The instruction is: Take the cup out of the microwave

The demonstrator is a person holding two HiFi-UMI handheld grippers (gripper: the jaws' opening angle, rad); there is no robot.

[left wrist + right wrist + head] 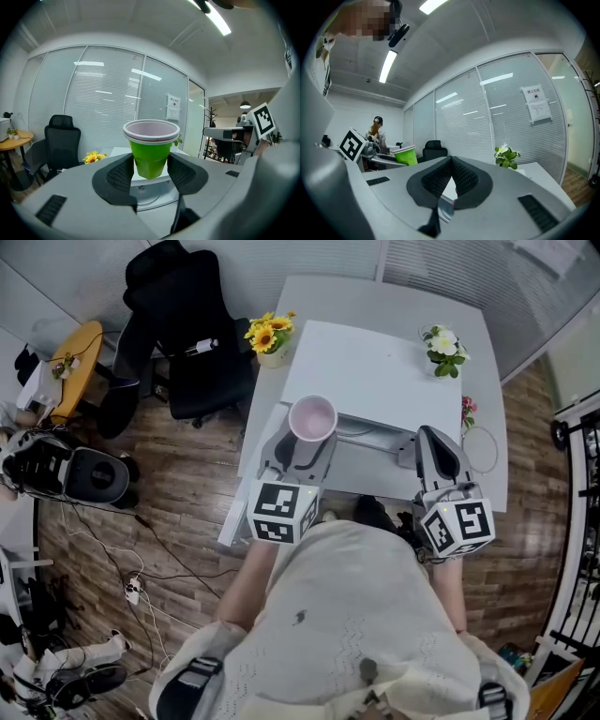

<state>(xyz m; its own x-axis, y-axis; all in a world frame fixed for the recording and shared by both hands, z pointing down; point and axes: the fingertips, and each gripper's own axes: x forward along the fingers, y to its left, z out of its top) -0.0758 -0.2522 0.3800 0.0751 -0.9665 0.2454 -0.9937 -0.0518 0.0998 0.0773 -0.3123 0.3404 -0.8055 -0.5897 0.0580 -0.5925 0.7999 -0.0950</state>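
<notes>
Cup (pixel 151 150) upright in L tongs (pixel 151 172)

A white rectangular table (pixel 394 306) is seen on a brown wood-plank floor (pixel 192 474). A small pot of yellow sunflowers (pixel 269 336) is set at the table's left edge, and a white-flowered green plant (pixel 442 349) near its right edge. A black high-backed office chair (pixel 183 329) is placed just beside the table, with a round yellow wooden side table (pixel 80 357) beyond it. Black and white cables (pixel 131 582) are strewn over the floor. A glass partition with white slatted blinds (pixel 103 93) is seen behind, and a white paper notice (pixel 536 105) is fixed to it.
</notes>
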